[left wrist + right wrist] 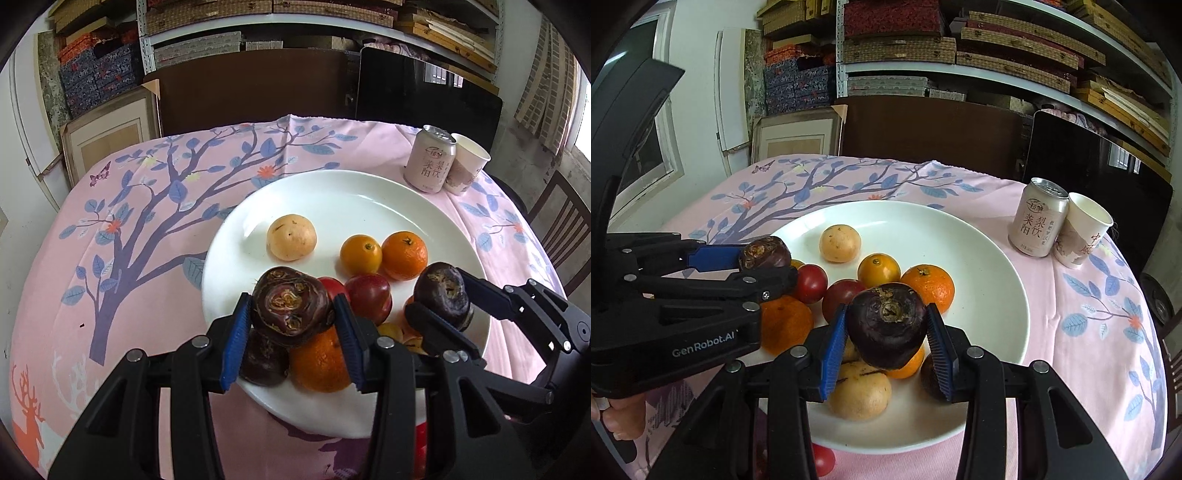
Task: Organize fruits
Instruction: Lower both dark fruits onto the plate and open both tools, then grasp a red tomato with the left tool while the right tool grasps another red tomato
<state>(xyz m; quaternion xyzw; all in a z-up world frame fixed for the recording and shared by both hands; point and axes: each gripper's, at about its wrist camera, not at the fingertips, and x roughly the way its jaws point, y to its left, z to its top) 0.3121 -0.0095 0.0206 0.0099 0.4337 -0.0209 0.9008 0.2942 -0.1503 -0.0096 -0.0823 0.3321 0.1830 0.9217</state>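
Observation:
A white plate (354, 192) (990, 258) holds several fruits: a pale round fruit (291, 237) (839, 243), oranges (404, 254) (928, 282), red tomatoes (369, 297) (812, 283) and dark purple water chestnuts. My left gripper (293, 319) is shut on a dark purple water chestnut (291, 304) just above the plate's near side; it also shows in the right wrist view (764, 266). My right gripper (886, 332) is shut on another dark purple water chestnut (886, 325) over the fruit pile; it shows in the left wrist view (441, 295) at the right.
A pink drink can (430, 160) (1038, 218) and a paper cup (467, 164) (1084, 230) stand at the table's far right. The pink tree-print tablecloth (129, 240) covers the table. A red tomato (822, 459) lies off the plate near the front edge. Chairs and shelves stand behind.

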